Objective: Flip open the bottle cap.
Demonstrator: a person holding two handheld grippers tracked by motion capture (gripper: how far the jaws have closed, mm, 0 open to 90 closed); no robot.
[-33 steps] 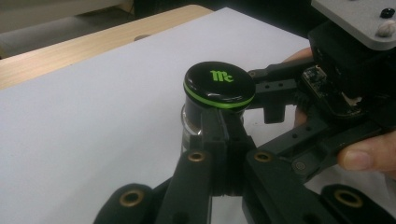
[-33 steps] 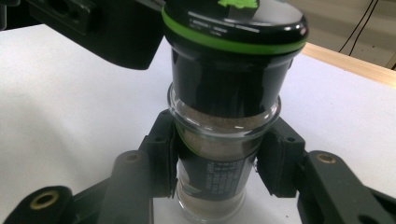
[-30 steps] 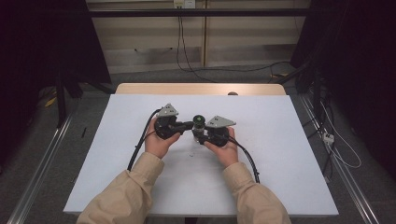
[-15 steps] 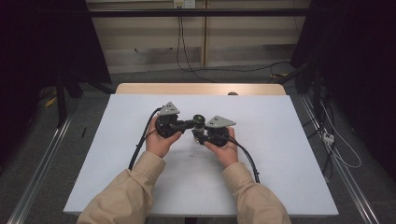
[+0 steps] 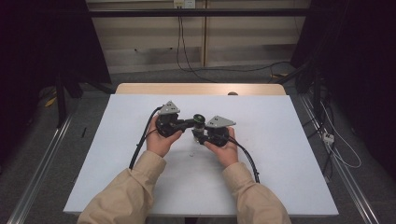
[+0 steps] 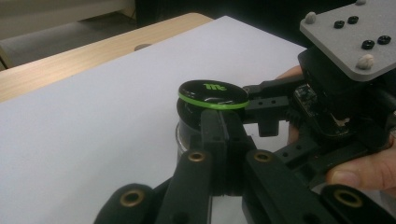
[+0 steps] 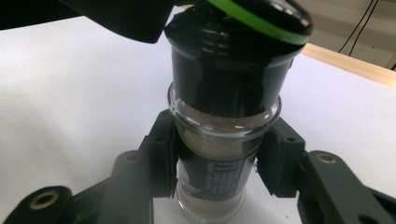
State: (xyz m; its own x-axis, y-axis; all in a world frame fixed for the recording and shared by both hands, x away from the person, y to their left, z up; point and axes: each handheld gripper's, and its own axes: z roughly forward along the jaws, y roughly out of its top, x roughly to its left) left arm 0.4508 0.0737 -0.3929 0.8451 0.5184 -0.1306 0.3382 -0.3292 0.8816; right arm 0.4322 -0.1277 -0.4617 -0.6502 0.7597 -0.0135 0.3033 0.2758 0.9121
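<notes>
Glass spice jar [image 7: 219, 154] upright at mid bench [image 5: 280, 154], body clamped by right tool [image 7: 217, 163], left tool [image 6: 222, 135] pinched on its black green-ringed cap [image 6: 213, 94].

A lab: white table [image 5: 280, 177], dark curtains [image 5: 42, 42], floor cables [image 5: 336, 140].

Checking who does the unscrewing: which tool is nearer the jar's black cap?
Left. The left tool is closed on the black cap itself, while the right tool clamps the glass jar lower down, just below the cap.
</notes>
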